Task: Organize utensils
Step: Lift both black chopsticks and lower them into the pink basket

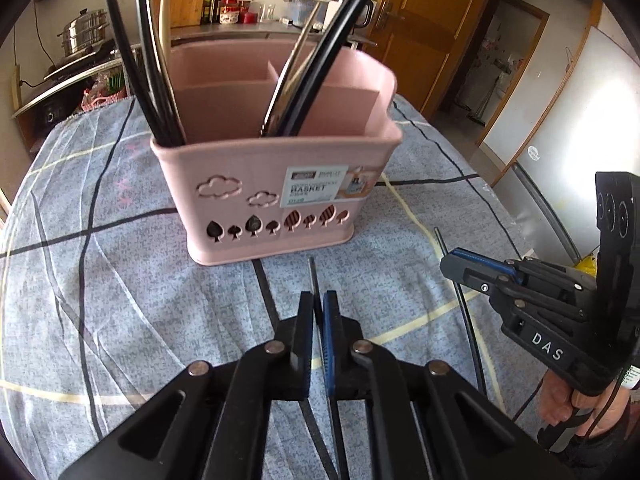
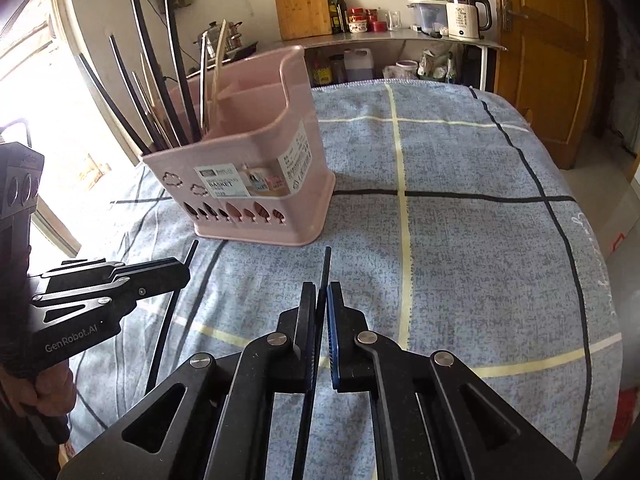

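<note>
Blue-grey checked cloth point(image 1: 120, 280) covers the worktop across the lower two thirds of both views. On it, centre of the left wrist view and left of centre in the right wrist view, stands a pink plastic utensil basket point(image 1: 256, 200) with cut-out clouds and trees and a paper label; several long black and pale chopsticks point(image 2: 160, 92) lean out of its compartments.

At the bottom centre of the left wrist view, the left gripper point(image 1: 319, 312) points forward and downward toward the cloth in front of the basket. Its jaws are pressed together on a thin black chopstick point(image 1: 313, 276), whose tip juts out past the fingertips toward the basket.

At the bottom centre of the right wrist view, the right gripper point(image 2: 322, 300) has the same downward tilt. Its jaws pinch another black chopstick point(image 2: 327, 264), its tip also sticking out ahead.

Each gripper also shows from the side in the other's view, at the frame edge, with a person's hand point(image 1: 560, 404) around the handle.
</note>
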Action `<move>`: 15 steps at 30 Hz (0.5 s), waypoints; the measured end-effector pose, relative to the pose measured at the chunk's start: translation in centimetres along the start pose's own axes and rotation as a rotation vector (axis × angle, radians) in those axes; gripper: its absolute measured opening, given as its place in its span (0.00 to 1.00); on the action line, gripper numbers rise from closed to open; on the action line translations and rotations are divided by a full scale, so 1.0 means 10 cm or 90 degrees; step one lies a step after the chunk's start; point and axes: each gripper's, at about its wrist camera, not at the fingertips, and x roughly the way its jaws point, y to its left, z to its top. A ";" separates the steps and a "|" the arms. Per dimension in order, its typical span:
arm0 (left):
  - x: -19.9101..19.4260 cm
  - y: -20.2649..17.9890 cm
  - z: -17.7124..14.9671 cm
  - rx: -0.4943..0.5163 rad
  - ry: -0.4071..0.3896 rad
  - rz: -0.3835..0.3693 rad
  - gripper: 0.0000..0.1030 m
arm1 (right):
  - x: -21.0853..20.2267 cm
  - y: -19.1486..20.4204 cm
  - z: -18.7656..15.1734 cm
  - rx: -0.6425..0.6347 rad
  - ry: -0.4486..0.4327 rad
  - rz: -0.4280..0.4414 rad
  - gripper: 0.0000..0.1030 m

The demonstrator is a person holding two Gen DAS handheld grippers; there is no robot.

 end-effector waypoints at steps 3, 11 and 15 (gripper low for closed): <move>-0.26 -0.02 0.06 0.011 -0.035 -0.007 0.05 | -0.21 0.06 0.07 -0.007 -0.033 0.009 0.04; -0.99 -0.13 0.19 0.042 -0.136 -0.023 0.04 | -0.82 0.22 0.25 -0.031 -0.128 0.023 0.04; -1.31 -0.12 0.22 0.052 -0.179 -0.027 0.04 | -1.10 0.29 0.31 -0.043 -0.171 0.024 0.04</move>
